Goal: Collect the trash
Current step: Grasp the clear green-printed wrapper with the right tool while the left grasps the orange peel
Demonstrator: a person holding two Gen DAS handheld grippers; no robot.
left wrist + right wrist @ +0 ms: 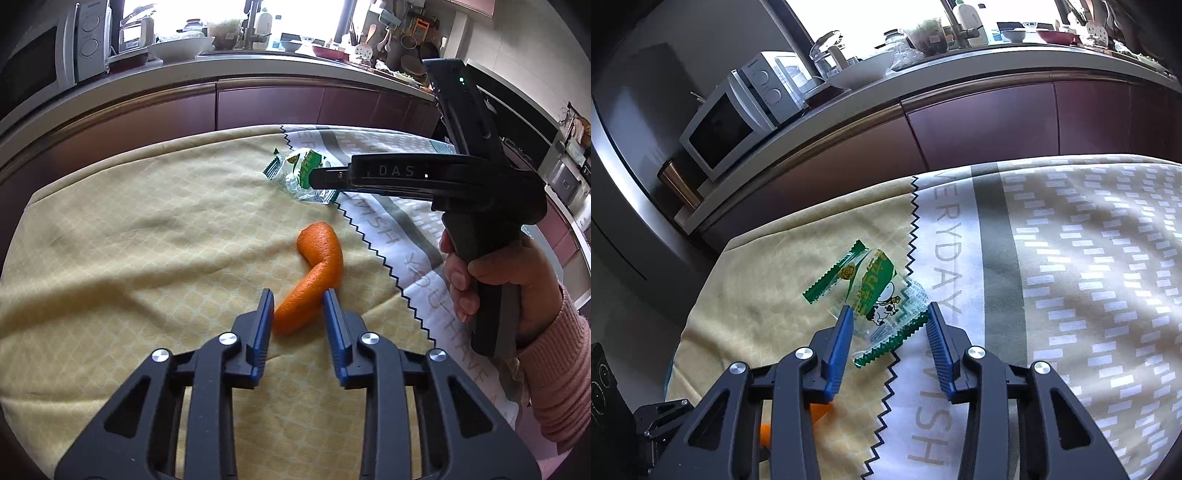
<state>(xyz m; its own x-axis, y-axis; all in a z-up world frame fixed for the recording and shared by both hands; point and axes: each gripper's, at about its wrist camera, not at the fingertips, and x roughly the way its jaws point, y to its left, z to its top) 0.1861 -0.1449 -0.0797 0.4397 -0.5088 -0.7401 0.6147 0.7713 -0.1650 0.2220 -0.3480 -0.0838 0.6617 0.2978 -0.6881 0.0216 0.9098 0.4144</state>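
An orange peel [314, 280] lies curled on the yellow tablecloth [129, 258]. My left gripper [299, 299] is open, its blue fingers on either side of the peel's near end. A clear wrapper with green print [875, 295] lies at the seam between the yellow cloth and a white printed cloth [1071, 277]. My right gripper [888, 314] is open, its fingers straddling the wrapper's near part. In the left wrist view the right gripper's tip [321, 177] sits over the wrapper [295, 173]. A bit of the orange peel [820, 410] shows under the right gripper.
Beyond the table runs a kitchen counter [258, 62] with dark red cabinet fronts [979, 122], a microwave [738, 114], bowls and utensils. The left gripper's body [661, 428] shows at the lower left of the right wrist view. A hand [517, 288] holds the right gripper.
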